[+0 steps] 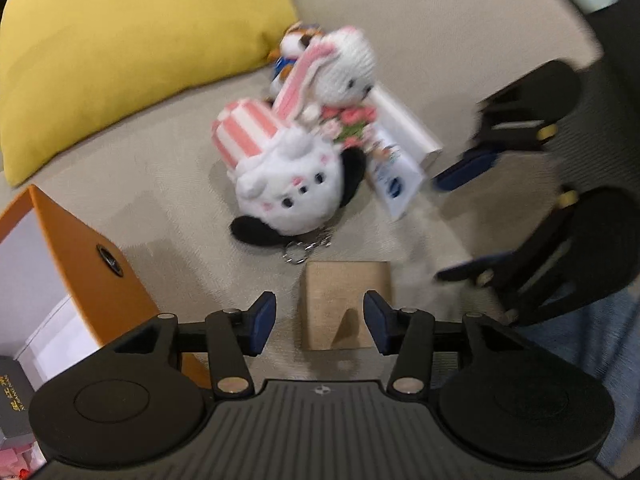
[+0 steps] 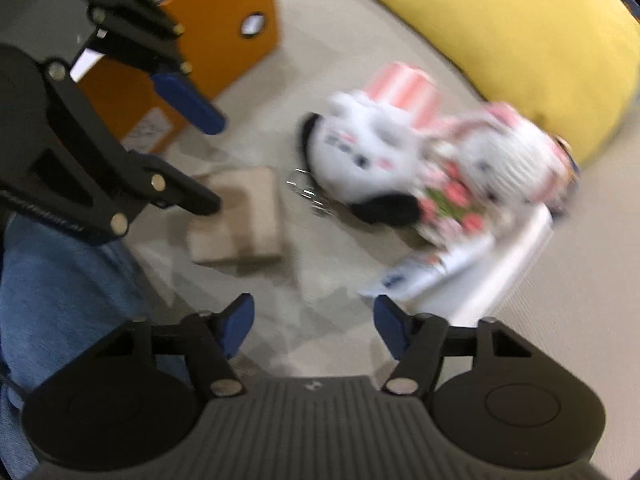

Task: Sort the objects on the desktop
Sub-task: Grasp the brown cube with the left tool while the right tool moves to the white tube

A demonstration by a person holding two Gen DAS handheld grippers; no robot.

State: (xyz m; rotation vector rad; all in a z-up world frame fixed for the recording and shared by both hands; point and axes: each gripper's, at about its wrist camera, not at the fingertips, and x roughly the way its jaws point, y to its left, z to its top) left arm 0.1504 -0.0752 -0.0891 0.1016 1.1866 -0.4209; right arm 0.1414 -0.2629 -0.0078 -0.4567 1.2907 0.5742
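Left gripper (image 1: 320,326) is hanging with jaws spread, nothing pinched — a tan cardboard box (image 1: 347,304), flat and squarish, is lying between and just beyond its blue pads. Ahead of it a fluffy white plush (image 1: 292,196) with black ears and striped pink hat is lying near a knitted bunny (image 1: 344,68). Right gripper (image 2: 314,326) is also gaping, empty, over beige fabric (image 2: 320,280); the box (image 2: 240,216) is sitting ahead-left of it.

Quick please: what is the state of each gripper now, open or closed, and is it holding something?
Left gripper: open, holding nothing; the tan block lies below its jaws, untouched.
Right gripper: open, holding nothing.
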